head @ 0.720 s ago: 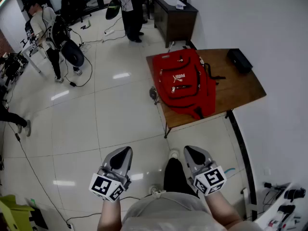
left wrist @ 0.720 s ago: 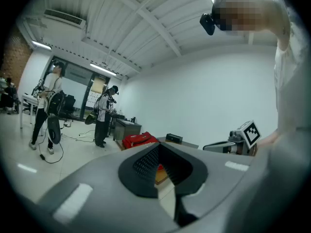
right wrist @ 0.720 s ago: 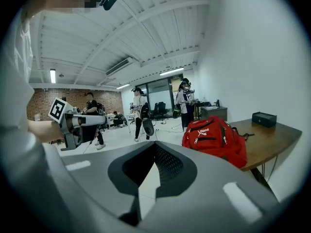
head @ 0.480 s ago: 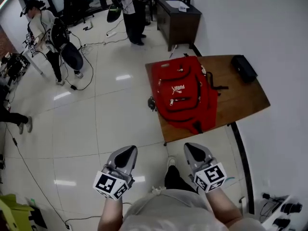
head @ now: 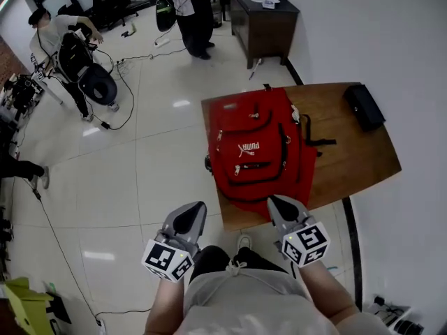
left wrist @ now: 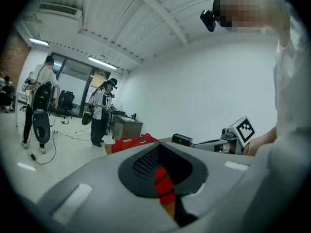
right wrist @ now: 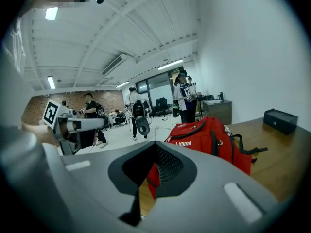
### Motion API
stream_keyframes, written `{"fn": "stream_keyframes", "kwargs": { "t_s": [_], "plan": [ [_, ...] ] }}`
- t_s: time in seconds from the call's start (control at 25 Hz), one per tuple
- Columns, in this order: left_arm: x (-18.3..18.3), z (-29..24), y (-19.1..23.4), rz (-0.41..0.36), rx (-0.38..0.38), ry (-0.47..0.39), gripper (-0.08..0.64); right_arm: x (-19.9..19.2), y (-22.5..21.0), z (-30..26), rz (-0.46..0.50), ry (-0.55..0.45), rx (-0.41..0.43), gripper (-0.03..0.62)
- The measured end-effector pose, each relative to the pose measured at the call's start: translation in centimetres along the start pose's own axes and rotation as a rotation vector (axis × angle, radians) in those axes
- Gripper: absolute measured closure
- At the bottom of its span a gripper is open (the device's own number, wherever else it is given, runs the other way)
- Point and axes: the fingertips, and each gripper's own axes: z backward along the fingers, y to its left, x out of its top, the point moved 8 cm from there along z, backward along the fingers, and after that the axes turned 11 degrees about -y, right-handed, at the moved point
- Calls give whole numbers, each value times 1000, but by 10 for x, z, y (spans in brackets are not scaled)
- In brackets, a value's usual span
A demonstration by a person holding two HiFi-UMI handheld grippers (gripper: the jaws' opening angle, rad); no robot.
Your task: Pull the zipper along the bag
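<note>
A red backpack [head: 257, 149] lies flat on a wooden table [head: 353, 149], front side up, with a white logo and several curved black zipper lines. Its black straps trail to the right. My left gripper [head: 193, 209] is shut and empty, held over the floor just left of the table's near corner. My right gripper [head: 274, 203] is shut too, holding nothing, with its tip at the backpack's near edge. The backpack [right wrist: 209, 135] fills the middle of the right gripper view beyond the shut right gripper [right wrist: 148, 174]. Past the left gripper [left wrist: 163, 178], the backpack [left wrist: 133, 142] shows small and farther off.
A black box [head: 364, 107] sits on the table's far right corner. A dark cabinet [head: 264, 19] stands against the wall behind the table. A person [head: 187, 12] stands beside it, another person [head: 59, 40] with equipment is at far left, and cables [head: 49, 243] cross the tiled floor.
The table and backpack have come nearer and lower in the head view. Both grippers now sit close to the table's front edge, still shut and empty.
</note>
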Motion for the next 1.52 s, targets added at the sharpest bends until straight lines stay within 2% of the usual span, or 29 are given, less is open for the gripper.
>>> {"fn": "stream_keyframes", "kwargs": {
  "t_s": [0.32, 0.64, 0.84, 1.0, 1.12, 1.16, 1.36, 1.52],
  "plan": [
    [-37, -30, 22, 78, 8, 78, 554, -32, -14, -44, -49, 92, 15, 588],
    [-69, -71, 66, 127, -58, 193, 554, -62, -17, -90, -90, 213, -34, 588],
    [-93, -109, 90, 155, -147, 283, 554, -82, -16, -125, -131, 326, -90, 583],
    [-111, -141, 100, 151, -253, 359, 554, -98, -17, -143, -157, 399, -163, 526],
    [-120, -161, 105, 148, -321, 388, 554, -104, -15, -155, -162, 447, -202, 506],
    [-123, -166, 107, 148, -342, 394, 554, -107, -14, -158, -159, 463, -217, 479],
    [-137, -185, 111, 158, -408, 447, 554, -110, -7, -167, -143, 465, -320, 465],
    [-148, -188, 110, 167, -457, 498, 554, -114, -1, -178, -94, 467, -376, 476]
  ]
}}
